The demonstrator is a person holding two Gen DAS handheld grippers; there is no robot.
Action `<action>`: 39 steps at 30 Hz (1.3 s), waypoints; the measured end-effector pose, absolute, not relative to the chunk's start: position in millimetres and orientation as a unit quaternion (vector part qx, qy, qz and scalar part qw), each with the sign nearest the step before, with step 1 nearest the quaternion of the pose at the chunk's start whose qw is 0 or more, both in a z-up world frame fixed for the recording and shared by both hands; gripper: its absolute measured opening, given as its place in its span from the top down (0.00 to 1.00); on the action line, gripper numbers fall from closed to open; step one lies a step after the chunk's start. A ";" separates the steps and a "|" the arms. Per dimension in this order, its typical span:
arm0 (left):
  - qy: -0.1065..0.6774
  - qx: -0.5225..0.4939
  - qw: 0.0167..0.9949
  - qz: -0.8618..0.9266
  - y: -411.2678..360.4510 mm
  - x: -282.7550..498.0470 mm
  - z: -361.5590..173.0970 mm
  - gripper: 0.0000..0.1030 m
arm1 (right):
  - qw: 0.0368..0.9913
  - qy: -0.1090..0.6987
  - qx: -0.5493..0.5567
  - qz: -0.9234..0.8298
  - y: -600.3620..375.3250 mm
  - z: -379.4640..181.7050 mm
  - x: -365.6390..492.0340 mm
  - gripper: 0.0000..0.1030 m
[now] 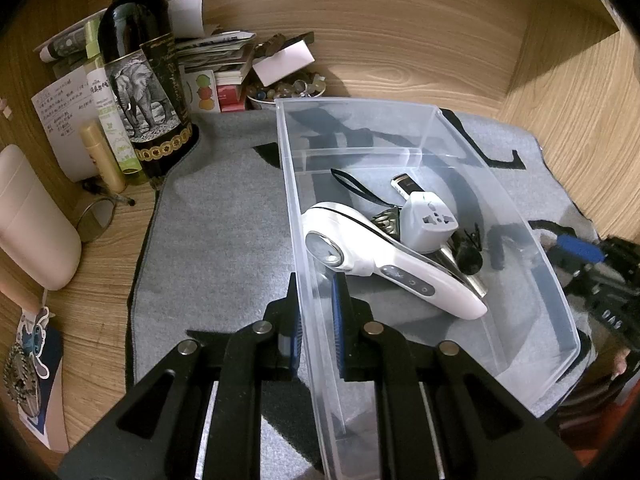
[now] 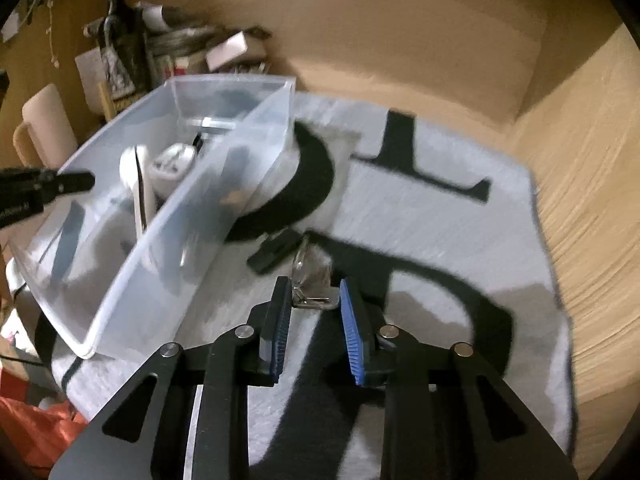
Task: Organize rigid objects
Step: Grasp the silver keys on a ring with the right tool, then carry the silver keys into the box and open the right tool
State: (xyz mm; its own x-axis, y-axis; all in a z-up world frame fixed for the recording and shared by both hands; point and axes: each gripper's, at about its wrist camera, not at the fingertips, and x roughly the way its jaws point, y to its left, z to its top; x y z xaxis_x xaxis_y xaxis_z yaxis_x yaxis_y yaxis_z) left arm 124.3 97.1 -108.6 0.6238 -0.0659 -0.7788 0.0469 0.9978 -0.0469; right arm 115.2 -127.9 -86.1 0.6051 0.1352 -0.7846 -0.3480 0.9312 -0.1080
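A: Bin (image 1: 424, 128), clear plastic, sits on the grey mat (image 1: 224, 216) with its long side running near to far. The left claw (image 1: 316, 320) is clamped on its near-left wall, one pad outside, one inside.

B: And inside?

A: A white handheld device (image 1: 384, 264), a white plug adapter (image 1: 428, 220), a slim dark gadget (image 1: 408, 186) and some small dark bits I can't name.

B: The right claw (image 2: 314, 300)?

A: Just right of the bin, over a small metal clip (image 2: 312, 298) lying on the mat. The jaws are narrow, one each side of the clip, but the right-wrist view is blurred and I can't tell if the pads are pressing on it yet.

B: So how to do it well?

A: My guess: close squarely across the clip's body, not its thin wire loop, lift straight up, and carry it over the bin's right wall while the left claw steadies the bin.

B: Any writing?

A: The bottle (image 1: 140, 80) at far left shows an elephant picture; its lettering is too small to read. The notes (image 1: 60, 112) behind carry handwriting, also illegible.
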 end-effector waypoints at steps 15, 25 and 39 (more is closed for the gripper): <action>0.433 -0.013 0.901 -0.032 96.9 124.3 -107.7 0.89 | 0.920 0.339 -0.137 0.138 -118.6 -30.8 113.5 0.79; 0.433 -0.018 0.901 -0.035 96.4 124.1 -107.6 0.89 | 0.930 0.289 -0.152 0.168 -86.4 -1.9 130.9 0.79; 0.432 -0.022 0.900 -0.045 100.7 123.7 -107.9 0.89 | 0.911 0.313 -0.166 0.210 -30.2 -21.3 178.5 0.79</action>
State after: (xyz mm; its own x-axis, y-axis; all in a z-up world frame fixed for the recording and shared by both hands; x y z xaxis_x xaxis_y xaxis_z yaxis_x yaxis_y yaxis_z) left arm 123.7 100.7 -107.9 0.6226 -0.0996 -0.7762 0.0622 0.9950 -0.0778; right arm 178.5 -30.2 -21.3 0.7164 0.2792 -0.6395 -0.4868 0.8565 -0.1715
